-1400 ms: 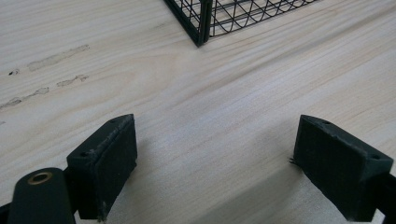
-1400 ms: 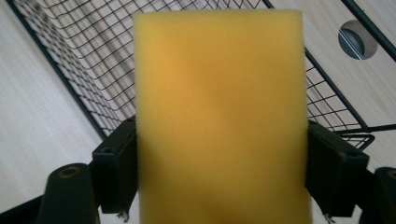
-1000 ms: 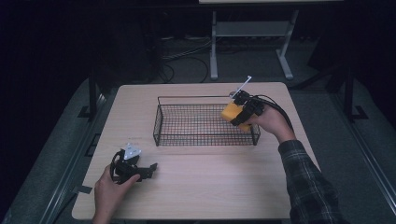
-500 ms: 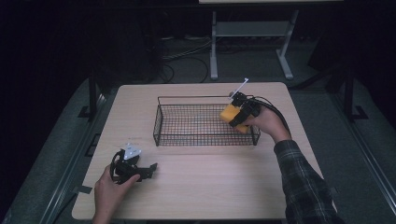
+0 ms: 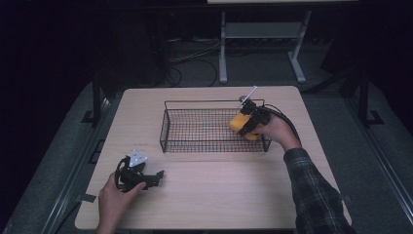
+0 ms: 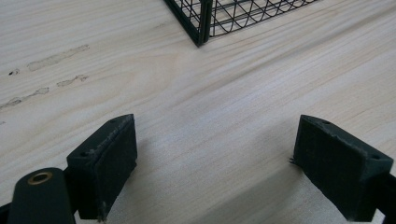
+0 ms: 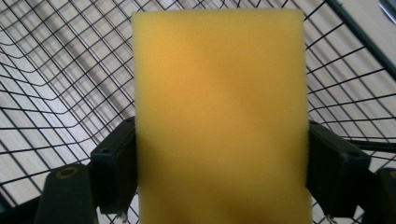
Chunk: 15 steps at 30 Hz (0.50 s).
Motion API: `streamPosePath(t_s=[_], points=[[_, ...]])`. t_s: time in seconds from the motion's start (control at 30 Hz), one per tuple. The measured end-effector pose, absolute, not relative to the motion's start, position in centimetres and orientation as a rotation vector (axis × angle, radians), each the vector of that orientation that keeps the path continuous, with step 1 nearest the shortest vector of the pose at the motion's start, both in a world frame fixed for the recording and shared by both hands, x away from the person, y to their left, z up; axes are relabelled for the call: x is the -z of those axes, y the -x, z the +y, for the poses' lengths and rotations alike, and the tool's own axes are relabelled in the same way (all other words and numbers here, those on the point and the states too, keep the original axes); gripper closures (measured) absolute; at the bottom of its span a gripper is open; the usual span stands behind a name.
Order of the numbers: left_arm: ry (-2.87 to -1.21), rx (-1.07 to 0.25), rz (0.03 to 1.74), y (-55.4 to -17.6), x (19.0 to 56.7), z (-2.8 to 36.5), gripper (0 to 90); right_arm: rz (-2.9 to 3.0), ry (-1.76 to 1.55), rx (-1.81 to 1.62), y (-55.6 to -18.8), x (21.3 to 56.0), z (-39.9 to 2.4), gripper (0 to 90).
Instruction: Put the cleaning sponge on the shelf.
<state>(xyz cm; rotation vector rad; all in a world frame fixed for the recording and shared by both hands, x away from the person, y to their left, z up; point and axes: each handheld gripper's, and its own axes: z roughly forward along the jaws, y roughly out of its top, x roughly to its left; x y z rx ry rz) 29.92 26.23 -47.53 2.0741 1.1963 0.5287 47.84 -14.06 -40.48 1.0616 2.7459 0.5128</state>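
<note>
A yellow sponge (image 7: 219,116) is clamped between the jaws of my right gripper (image 5: 247,125), which is shut on it. In the high view the sponge (image 5: 239,122) hangs inside the right end of the black wire basket (image 5: 170,127), just below its rim. My left gripper (image 5: 157,174) rests on the table near the front left, held by a hand. Its jaws stand wide open over bare wood, with nothing between the pads (image 6: 106,158). A corner of the basket (image 6: 201,28) shows ahead of them.
The light wooden table (image 5: 214,195) is bare in front of the basket. Dark floor, cables and a white stand's legs (image 5: 292,63) lie beyond the far edge. A black cable (image 5: 287,122) trails from the right gripper.
The right gripper has sunk a little with the sponge, down into the basket's right end. The left gripper has stayed where it was.
</note>
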Motion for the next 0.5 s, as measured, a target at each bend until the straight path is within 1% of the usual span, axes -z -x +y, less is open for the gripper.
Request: streamPosePath(t_s=[0.5], points=[[-2.074,-0.529,1.196,-29.92,47.54,26.23,12.7,2.764,-1.068,-0.48,-47.96,41.54,-13.81,19.9]])
